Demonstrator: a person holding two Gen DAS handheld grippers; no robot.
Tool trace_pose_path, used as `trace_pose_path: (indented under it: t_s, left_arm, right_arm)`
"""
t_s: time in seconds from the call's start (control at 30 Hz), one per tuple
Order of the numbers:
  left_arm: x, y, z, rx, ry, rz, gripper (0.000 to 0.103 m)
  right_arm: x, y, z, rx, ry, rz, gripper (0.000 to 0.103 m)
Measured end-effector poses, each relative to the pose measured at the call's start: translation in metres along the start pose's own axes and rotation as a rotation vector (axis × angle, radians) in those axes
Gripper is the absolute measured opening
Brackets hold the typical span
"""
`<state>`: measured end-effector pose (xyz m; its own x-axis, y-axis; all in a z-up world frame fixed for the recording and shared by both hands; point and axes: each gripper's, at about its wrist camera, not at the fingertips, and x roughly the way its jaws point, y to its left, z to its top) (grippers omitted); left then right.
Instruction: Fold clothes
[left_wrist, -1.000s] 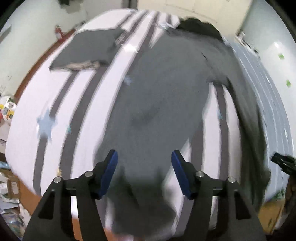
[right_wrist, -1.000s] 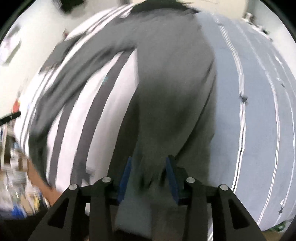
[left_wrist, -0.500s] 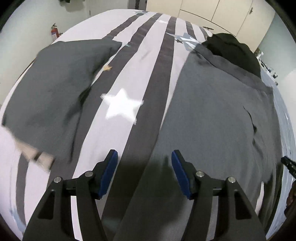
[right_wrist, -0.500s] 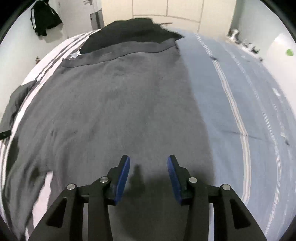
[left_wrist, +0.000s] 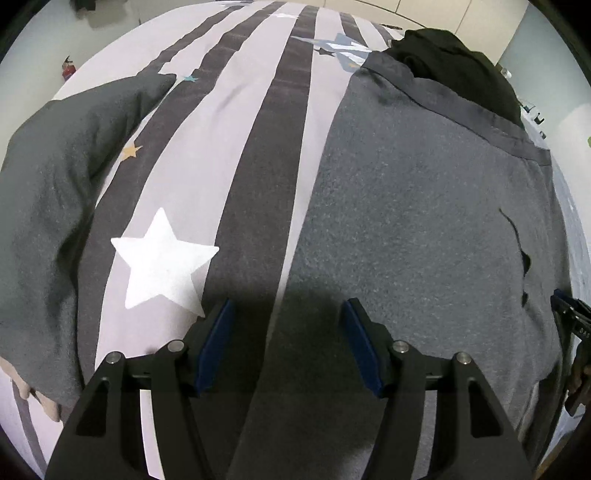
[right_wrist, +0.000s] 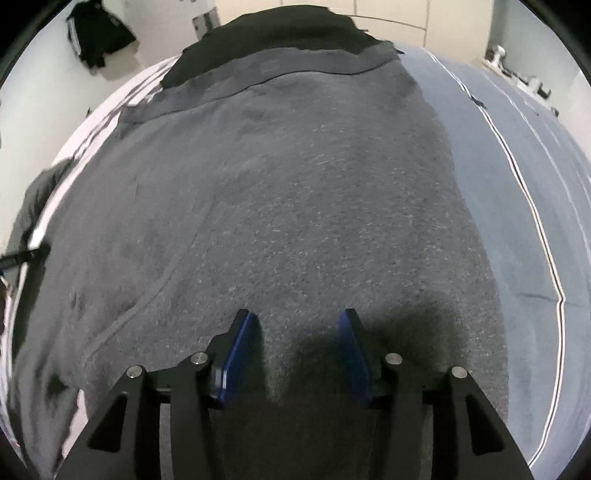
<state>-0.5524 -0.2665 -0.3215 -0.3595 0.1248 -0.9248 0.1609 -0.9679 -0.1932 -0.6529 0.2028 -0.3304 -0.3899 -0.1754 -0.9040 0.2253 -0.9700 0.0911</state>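
Note:
A large grey garment (left_wrist: 424, 221) lies spread flat on the bed, its darker hem band at the far end. My left gripper (left_wrist: 288, 317) is open just above the striped sheet (left_wrist: 221, 166). The garment's left edge runs below and between its blue pads (left_wrist: 216, 343). In the right wrist view the same grey garment (right_wrist: 295, 184) fills the frame. My right gripper (right_wrist: 297, 325) hovers low over it, its jaws opening. A small ridge of cloth lies between the pads, which do not press on it. The right gripper's tip (left_wrist: 569, 314) shows at the left view's right edge.
A second grey garment (left_wrist: 48, 203) lies bunched on the bed's left side. A black garment (left_wrist: 461, 74) sits past the hem at the far end. A blue sheet with white lines (right_wrist: 517, 184) covers the right side. A dark jacket (right_wrist: 99, 37) hangs on the wall.
Both views swept forward over the bed and came lower, from blurred to steady. The grey garment went from hanging bunched to lying flat. The right jaws widened off the cloth.

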Motion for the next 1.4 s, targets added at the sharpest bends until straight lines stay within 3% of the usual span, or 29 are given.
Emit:
trace_pose_path:
  t_s: [0.07,0.13,0.17,0.2,0.23,0.33,0.47,0.67,0.8,1.0,1.17,1.27,1.3,1.33,1.4]
  left_arm:
    - [-0.004,0.000,-0.006,-0.015,0.029,-0.064,0.058]
    - [-0.005,-0.006,-0.014,0.038,0.032,-0.045,0.053]
    - [-0.006,-0.011,-0.018,0.078,0.017,-0.017,0.046]
    - [-0.007,-0.013,-0.020,0.098,0.002,0.001,0.026]
    - [-0.008,-0.011,-0.020,0.088,-0.005,0.001,0.013]
    - [-0.012,0.001,-0.017,-0.015,-0.007,-0.047,0.004]
    - [-0.032,-0.008,-0.019,0.029,-0.037,-0.033,0.003]
    - [-0.081,-0.038,-0.008,0.066,-0.082,-0.105,0.003]
    - [-0.115,-0.085,0.002,0.137,-0.109,-0.160,0.003]
    - [-0.141,-0.210,-0.004,0.272,-0.102,-0.262,0.003]
    - [-0.123,-0.324,-0.019,0.297,-0.012,-0.338,0.003]
    - [-0.089,-0.386,-0.033,0.305,0.103,-0.367,0.006]
    - [-0.080,-0.400,-0.038,0.314,0.135,-0.368,0.012]
    - [-0.071,-0.412,-0.042,0.334,0.165,-0.369,0.026]
    - [-0.057,-0.414,-0.051,0.336,0.221,-0.367,0.035]
  right_arm:
    - [-0.006,-0.006,0.000,0.019,-0.014,-0.013,0.045]
    - [-0.013,-0.014,-0.001,0.035,-0.030,-0.033,0.045]
    - [-0.016,-0.020,-0.003,0.047,-0.031,-0.033,0.045]
    - [-0.018,-0.026,-0.005,0.056,-0.032,-0.032,0.045]
    - [-0.020,-0.029,-0.007,0.061,-0.033,-0.035,0.045]
    - [-0.023,-0.040,-0.014,0.077,-0.031,-0.024,0.045]
    - [-0.034,-0.048,-0.023,0.067,-0.032,-0.016,0.045]
    - [-0.044,-0.054,-0.029,0.076,-0.031,0.006,0.045]
    - [-0.057,-0.065,-0.032,0.104,-0.036,0.029,0.045]
    - [-0.087,-0.094,-0.047,0.156,-0.057,0.076,0.045]
    - [-0.113,-0.125,-0.060,0.210,-0.057,0.120,0.045]
    - [-0.127,-0.145,-0.065,0.235,-0.062,0.134,0.045]
    - [-0.129,-0.152,-0.067,0.248,-0.060,0.142,0.045]
    - [-0.131,-0.158,-0.069,0.260,-0.058,0.149,0.045]
    - [-0.133,-0.170,-0.074,0.280,-0.053,0.155,0.045]
